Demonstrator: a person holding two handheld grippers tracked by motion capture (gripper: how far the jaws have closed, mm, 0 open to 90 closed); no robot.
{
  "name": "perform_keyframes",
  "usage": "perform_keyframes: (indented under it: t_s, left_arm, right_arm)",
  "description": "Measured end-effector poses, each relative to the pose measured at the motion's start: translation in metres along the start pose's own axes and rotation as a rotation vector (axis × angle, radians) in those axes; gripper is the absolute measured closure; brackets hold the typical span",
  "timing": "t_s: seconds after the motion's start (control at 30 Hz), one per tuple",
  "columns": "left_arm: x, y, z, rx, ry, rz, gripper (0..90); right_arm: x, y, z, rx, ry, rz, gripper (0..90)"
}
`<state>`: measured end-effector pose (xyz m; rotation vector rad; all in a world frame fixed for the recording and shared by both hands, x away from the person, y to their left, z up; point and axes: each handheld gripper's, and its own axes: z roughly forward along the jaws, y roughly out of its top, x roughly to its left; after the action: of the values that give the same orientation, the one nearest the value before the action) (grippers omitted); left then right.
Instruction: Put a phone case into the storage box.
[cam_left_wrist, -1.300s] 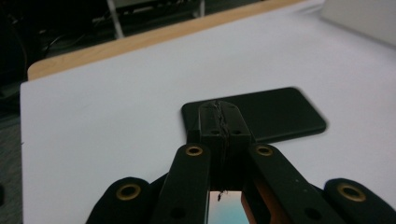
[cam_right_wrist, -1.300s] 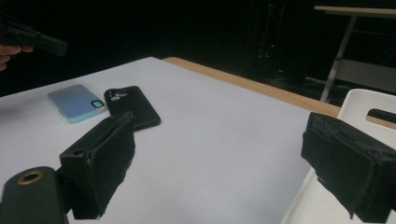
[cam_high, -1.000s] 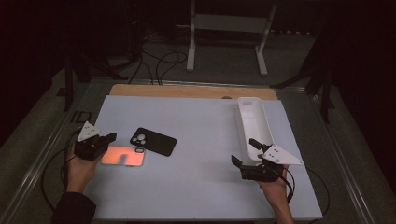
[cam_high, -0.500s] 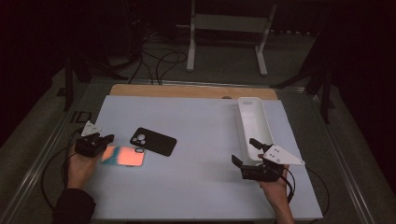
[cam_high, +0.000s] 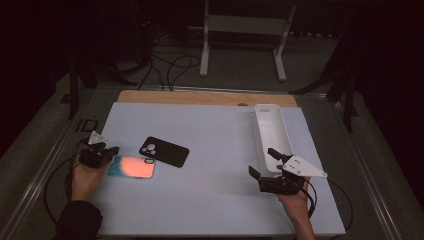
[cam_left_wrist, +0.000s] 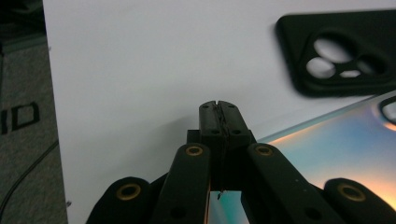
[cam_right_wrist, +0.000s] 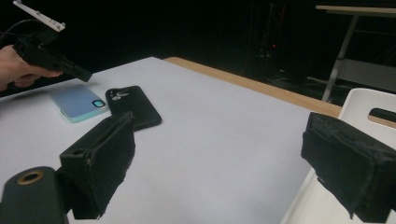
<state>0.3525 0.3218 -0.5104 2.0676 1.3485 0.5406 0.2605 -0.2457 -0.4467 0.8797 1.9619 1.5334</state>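
**Left gripper down at the shiny phone**

The iridescent phone (cam_high: 131, 167) lies flat near the white table's (cam_high: 210, 200) left edge, its top corner just beside the black phone case (cam_high: 164, 151); the left gripper (cam_high: 107, 152) sits at the phone's left end, jaws pressed together, nothing between them; over on the right, the right gripper (cam_high: 263, 162) hovers with jaws spread wide beside the white tray (cam_high: 260, 131).

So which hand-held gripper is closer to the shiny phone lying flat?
Left. The left hand-held gripper, jaws shut, sits at the edge of the shiny flat phone. The right hand-held gripper is far across the white table, beside the white tray.
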Motion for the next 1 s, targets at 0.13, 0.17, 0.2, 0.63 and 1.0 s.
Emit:
perform_keyframes:
  t_s: [0.13, 0.17, 0.2, 0.63, 1.0]
  left_arm:
    - [0.001, -0.002, 0.003, 0.024, 0.006, 0.005, 90.0]
    - [0.001, -0.003, 0.003, 0.022, 0.003, 0.002, 90.0]
    - [0.001, -0.003, 0.003, 0.024, 0.007, 0.002, 90.0]
    - [-0.004, -0.008, -0.006, 0.046, 0.016, 0.042, 90.0]
    - [-0.023, -0.035, -0.031, 0.030, -0.008, 0.034, 90.0]
  right_arm:
    - [0.000, 0.000, 0.000, 0.001, 0.000, 0.002, 9.7]
    - [0.000, -0.001, 0.000, -0.001, 0.000, 0.001, 9.7]
    - [0.000, -0.001, 0.000, 0.000, 0.000, 0.000, 9.7]
    - [-0.001, -0.001, -0.001, 0.002, -0.004, 0.000, 9.7]
    - [-0.003, -0.001, 0.000, 0.004, -0.004, 0.000, 9.8]
